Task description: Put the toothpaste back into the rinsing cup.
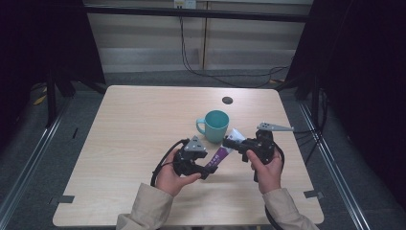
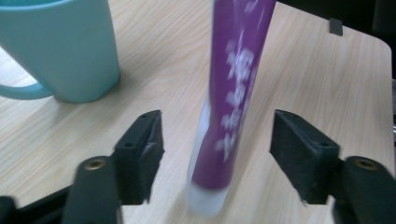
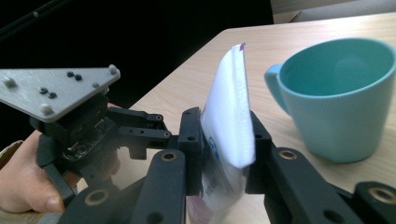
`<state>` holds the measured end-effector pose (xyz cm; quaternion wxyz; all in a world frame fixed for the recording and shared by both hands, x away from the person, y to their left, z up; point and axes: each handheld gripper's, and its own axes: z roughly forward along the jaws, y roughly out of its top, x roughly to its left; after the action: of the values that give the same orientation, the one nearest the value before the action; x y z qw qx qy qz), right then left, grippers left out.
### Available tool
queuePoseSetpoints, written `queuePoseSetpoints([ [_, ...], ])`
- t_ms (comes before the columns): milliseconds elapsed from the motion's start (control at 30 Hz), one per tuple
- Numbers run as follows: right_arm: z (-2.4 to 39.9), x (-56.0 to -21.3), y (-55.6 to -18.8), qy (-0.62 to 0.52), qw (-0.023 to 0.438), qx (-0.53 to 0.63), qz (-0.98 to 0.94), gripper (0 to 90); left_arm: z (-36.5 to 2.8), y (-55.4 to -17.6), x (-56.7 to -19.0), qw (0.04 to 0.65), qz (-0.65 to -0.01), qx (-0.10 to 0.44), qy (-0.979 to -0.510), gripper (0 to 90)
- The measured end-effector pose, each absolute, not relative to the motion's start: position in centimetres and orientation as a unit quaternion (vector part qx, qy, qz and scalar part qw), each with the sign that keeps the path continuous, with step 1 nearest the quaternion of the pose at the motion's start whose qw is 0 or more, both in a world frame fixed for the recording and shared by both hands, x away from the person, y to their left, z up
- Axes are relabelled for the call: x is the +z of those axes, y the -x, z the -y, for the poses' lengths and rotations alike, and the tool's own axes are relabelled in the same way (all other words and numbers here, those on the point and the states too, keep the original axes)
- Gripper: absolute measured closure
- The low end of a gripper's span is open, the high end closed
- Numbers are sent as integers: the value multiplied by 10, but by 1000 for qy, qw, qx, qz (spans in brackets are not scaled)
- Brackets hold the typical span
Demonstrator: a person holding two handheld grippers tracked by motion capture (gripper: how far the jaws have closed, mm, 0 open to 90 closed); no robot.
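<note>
Two grippers and a purple tube

The right hand-held gripper [image 1: 233,142] squeezes the white flat end of the purple tube [image 1: 221,154]. The left hand-held gripper [image 2: 217,156] is wide, one jaw on each side of the cap end. The teal mug [image 1: 214,125] stands on the tabletop [image 1: 143,124], just at the tube's 12 o'clock.

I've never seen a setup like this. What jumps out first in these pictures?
A purple tube is held just above the middle of the wooden table. The right gripper pinches its flat white end, and the left gripper has its jaws spread on either side of the cap end without touching it. Just behind them stands a teal mug, upright, handle toward the left.
</note>
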<state>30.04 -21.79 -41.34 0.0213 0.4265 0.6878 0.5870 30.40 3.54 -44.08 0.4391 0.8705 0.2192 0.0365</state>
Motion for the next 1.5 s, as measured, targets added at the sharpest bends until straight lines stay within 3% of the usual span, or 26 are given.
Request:
queuePoseSetpoints([
  [233,224,-407,-302,-423,31,580,-695,743,-49,-307,-455,419,-236,29,-876,244],
  [633,227,-398,-306,-413,41,562,-715,742,-67,-303,-485,391,-251,31,-885,188],
  [1167,228,-382,-311,-400,58,547,-733,742,-77,-303,-503,380,-251,48,-889,180],
  [1500,227,-373,-316,-392,65,544,-739,741,-78,-299,-509,390,-218,75,-892,150],
])
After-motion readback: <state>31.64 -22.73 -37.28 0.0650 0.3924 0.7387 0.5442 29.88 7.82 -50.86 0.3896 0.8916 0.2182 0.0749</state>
